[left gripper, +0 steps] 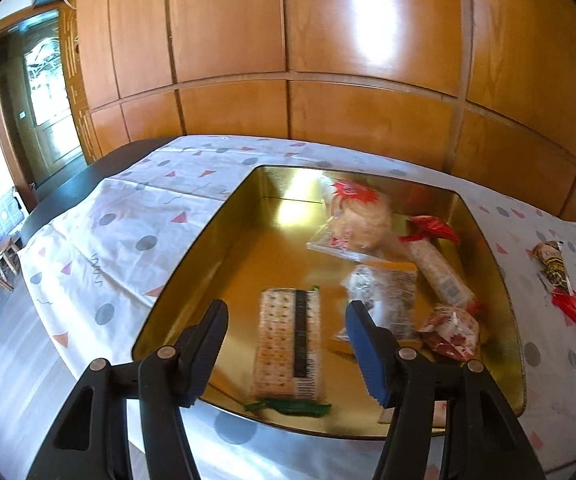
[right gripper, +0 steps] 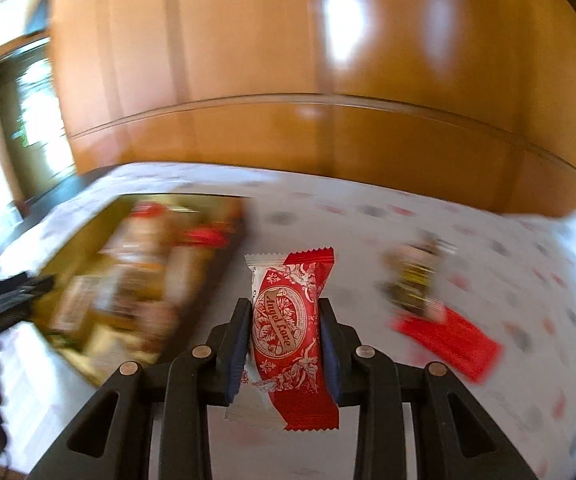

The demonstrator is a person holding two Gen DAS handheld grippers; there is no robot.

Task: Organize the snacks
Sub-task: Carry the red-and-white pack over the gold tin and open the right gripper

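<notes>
Two handheld grippers over a cloth-covered table with a gold tin of snacks

Nearest, the right gripper [right gripper: 284, 338] is clamped on a red and white candy packet [right gripper: 288, 340], held upright between its blue pads above the patterned tablecloth [right gripper: 508, 240]. The left gripper [left gripper: 285, 350] hangs with jaws spread and nothing between them, over the near edge of the gold tin [left gripper: 191, 264]. Inside the tin lie a cracker pack [left gripper: 279, 348] just beyond those fingers, then several wrapped snacks [left gripper: 384, 292] toward the right side. Right of the tin, on the cloth, rest a dark wrapped snack [left gripper: 554, 266] and a flat red packet [left gripper: 574, 310]. Glossy wooden panels [left gripper: 328, 40] rise behind the table
</notes>
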